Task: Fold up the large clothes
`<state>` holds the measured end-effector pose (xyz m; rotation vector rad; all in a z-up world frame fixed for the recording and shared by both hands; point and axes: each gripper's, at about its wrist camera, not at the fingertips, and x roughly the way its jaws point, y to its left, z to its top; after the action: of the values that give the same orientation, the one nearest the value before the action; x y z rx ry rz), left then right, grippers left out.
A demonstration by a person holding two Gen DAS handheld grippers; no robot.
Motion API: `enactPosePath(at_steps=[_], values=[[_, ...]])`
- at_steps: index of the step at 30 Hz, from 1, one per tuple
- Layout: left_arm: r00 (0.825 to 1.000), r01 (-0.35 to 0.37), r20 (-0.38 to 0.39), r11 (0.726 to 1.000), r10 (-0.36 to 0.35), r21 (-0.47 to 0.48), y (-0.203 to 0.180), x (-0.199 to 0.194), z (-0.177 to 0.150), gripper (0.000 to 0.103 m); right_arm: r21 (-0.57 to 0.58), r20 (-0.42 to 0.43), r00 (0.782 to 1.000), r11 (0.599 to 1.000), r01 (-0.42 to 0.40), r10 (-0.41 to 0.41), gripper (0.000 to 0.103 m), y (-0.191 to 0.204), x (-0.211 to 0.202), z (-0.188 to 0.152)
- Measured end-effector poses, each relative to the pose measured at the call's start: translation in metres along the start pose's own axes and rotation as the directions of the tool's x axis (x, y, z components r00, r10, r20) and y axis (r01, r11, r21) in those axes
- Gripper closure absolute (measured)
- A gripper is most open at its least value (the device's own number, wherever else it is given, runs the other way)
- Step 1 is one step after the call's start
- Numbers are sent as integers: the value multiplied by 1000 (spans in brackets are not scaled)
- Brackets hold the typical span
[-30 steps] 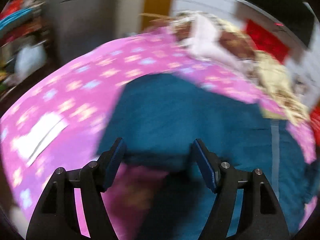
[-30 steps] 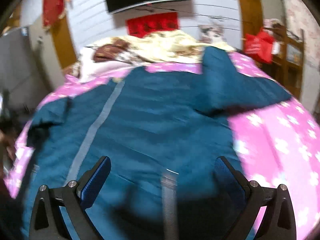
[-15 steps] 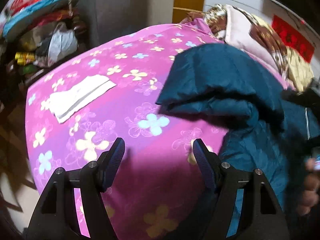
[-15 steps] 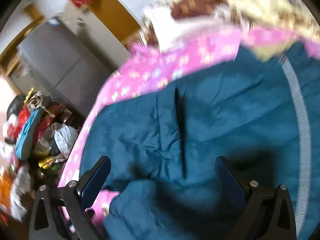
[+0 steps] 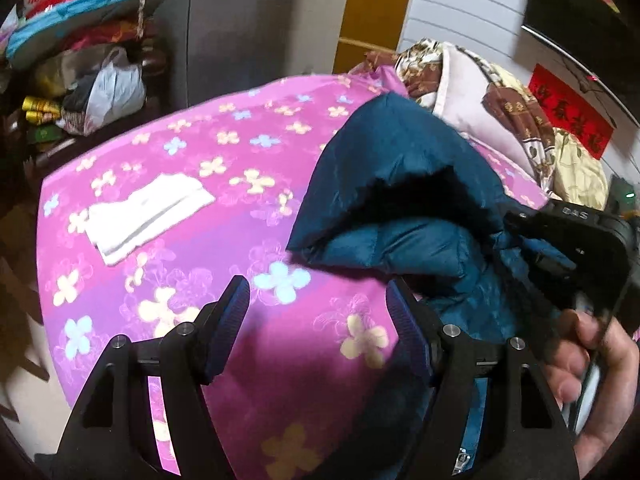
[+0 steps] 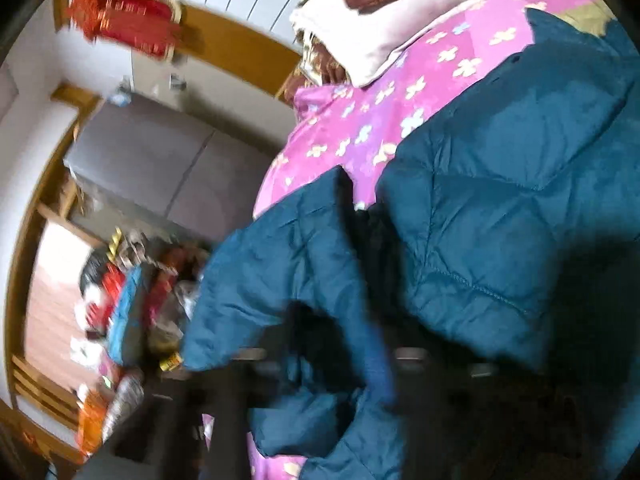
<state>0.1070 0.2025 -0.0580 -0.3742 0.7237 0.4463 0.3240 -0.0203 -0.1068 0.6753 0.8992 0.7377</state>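
Jacket [image 5: 404,184]: soft, puffy, slippery; take it by the hem or a seam.
Right gripper [image 6: 380,364]: your fingers have just snapped closed on jacket fabric.
Left gripper [image 5: 316,320]: fingers apart, empty, over the bed [image 5: 180,168].

Open bedspread ahead-left, jacket heaped to the right

Ahead of the left hand-held gripper [image 5: 318,312] the pink bedspread [image 5: 224,216] lies bare except for a folded white cloth [image 5: 148,216] further left; the bunched blue jacket [image 5: 404,200] and the right hand-held gripper [image 5: 560,258] block the right side.
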Motion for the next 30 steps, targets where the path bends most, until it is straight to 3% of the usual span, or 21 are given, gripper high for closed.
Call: enactPosePath(at_steps=[3,8,11,16,19,21,23,24,25,26,30], values=[[999,-1,-45,1000,1,-6,1,10,-3,32,-126,34,998,991,55,-51,97,22,-10,-5],[993,-15,-119,1000,15,-2,1,26,-11,32,-128,107,987,983,135,-121,98,21,-50,-4],[993,-16,-114,999,20,39,-9,25,-14,32,-125,139,970,968,216,-199,100,11,-82,-4],[995,1,-102,998,5,61,-17,19,-17,32,-104,194,891,894,435,-411,103,-26,-163,-1],[993,8,-115,998,-2,55,-18,19,-20,32,-69,202,853,862,502,-481,103,-51,-205,0],[992,15,-124,999,-9,43,-18,19,-21,32,-60,168,904,911,408,-394,102,-56,-217,-3],[993,5,-116,999,1,49,-20,18,-22,32,-18,172,931,944,330,-322,92,-51,-213,-4],[993,4,-114,999,2,54,-21,18,-22,32,12,167,944,958,286,-284,62,-46,-207,-6],[993,4,-115,998,2,58,-21,19,-22,32,46,149,959,971,235,-240,17,-40,-196,-9],[993,5,-117,998,2,57,-21,19,-22,32,77,126,974,981,178,-186,1,-29,-178,-13],[991,12,-132,999,-6,39,-16,22,-21,32,206,79,997,978,-36,20,0,-10,-124,-30]])
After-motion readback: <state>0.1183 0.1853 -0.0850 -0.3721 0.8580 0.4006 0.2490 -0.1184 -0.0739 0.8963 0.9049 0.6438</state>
